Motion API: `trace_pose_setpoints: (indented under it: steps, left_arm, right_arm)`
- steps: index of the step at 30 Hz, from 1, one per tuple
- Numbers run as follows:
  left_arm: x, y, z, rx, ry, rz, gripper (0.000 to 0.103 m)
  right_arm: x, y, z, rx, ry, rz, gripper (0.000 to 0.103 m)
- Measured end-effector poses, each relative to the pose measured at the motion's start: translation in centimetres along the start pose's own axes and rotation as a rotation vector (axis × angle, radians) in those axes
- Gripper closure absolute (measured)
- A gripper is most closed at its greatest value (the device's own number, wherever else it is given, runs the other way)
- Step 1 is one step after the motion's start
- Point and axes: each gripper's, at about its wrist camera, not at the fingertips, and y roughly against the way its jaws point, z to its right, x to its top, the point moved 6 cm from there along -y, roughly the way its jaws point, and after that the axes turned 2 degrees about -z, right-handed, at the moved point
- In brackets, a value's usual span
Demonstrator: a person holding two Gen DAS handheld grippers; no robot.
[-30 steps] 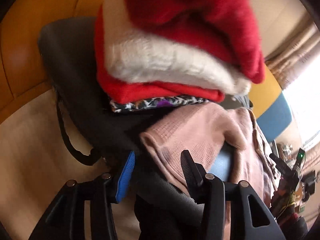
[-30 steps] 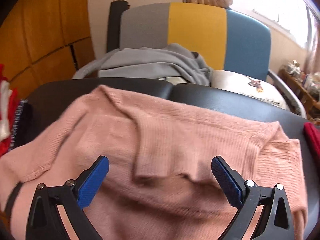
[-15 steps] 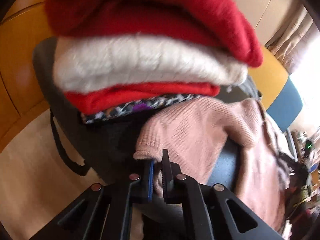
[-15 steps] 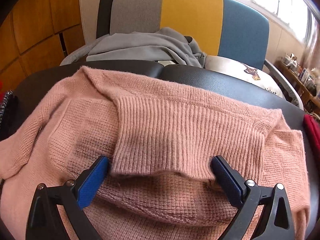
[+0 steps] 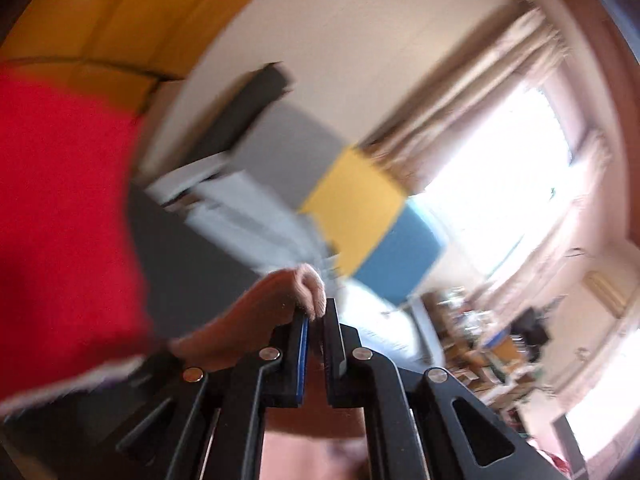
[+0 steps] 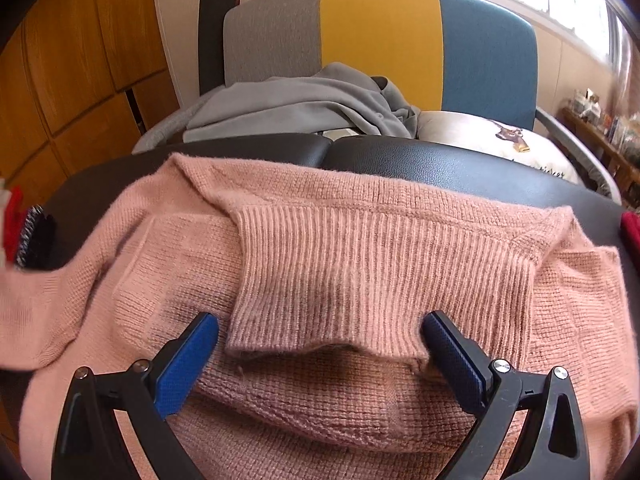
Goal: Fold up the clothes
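Note:
A pink knit sweater (image 6: 360, 264) lies spread on a black padded surface (image 6: 440, 168), its ribbed collar folded toward me. My right gripper (image 6: 320, 344) is open, its blue pads (image 6: 188, 356) on either side of the collar's edge, not pressing on it. In the blurred left wrist view, my left gripper (image 5: 316, 320) is shut on the cuff of the sweater's pink sleeve (image 5: 280, 300), lifted high. The sleeve (image 6: 28, 312) trails off the left edge in the right wrist view.
A stack of folded clothes, red on top (image 5: 60, 220), sits at the left (image 6: 16, 224). Behind stands a chair with a grey, yellow and blue back (image 6: 380, 40) holding a grey garment (image 6: 304, 100) and a white cushion (image 6: 500, 140). Wooden panels (image 6: 80, 60) are at the left.
My left gripper shut on the pink sleeve cuff, then lifted it up and swung toward the chair. The right gripper moved closer to the collar and stayed open.

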Motion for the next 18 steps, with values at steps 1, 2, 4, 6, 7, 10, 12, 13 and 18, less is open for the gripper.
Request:
trace_pose_setpoints:
  steps: [1, 2, 4, 6, 7, 10, 12, 13, 18]
  left_arm:
    - [1.4, -1.4, 1.1, -0.026, -0.021, -0.010, 0.098]
    - [2.0, -3.2, 2.7, -0.050, -0.048, -0.025, 0.098]
    - [2.2, -6.4, 5.2, -0.080, -0.093, -0.062, 0.098]
    - [1.1, -10.4, 7.0, -0.096, -0.131, -0.127, 0.098]
    - [0.3, -12.5, 7.9, -0.103, -0.150, -0.163, 0.098]
    - [-2.9, -18.3, 8.9, -0.119, -0.168, -0.278, 0.098]
    - [-5.1, -22.2, 8.8, -0.112, -0.171, -0.345, 0.098]
    - [-6.4, -23.9, 8.5, -0.106, -0.170, -0.378, 0.098]
    - [-12.1, -28.3, 6.2, -0.075, -0.152, -0.531, 0.092]
  right_arm:
    - [0.0, 0.2, 0.1, 0.019, -0.014, 0.006, 0.000]
    - [0.0, 0.3, 0.2, 0.039, -0.028, 0.013, 0.000]
    - [0.0, 0.5, 0.3, 0.056, -0.038, 0.020, 0.000]
    - [0.0, 0.6, 0.3, 0.068, -0.045, 0.023, 0.000]
    - [0.0, 0.6, 0.4, 0.078, -0.052, 0.027, 0.000]
    - [0.0, 1.0, 0.7, 0.117, -0.081, 0.042, 0.000]
    - [0.0, 1.2, 1.2, 0.151, -0.106, 0.055, 0.000]
    - [0.0, 1.3, 1.4, 0.166, -0.115, 0.058, 0.000]
    - [0.0, 1.4, 1.7, 0.202, -0.143, 0.070, 0.000]
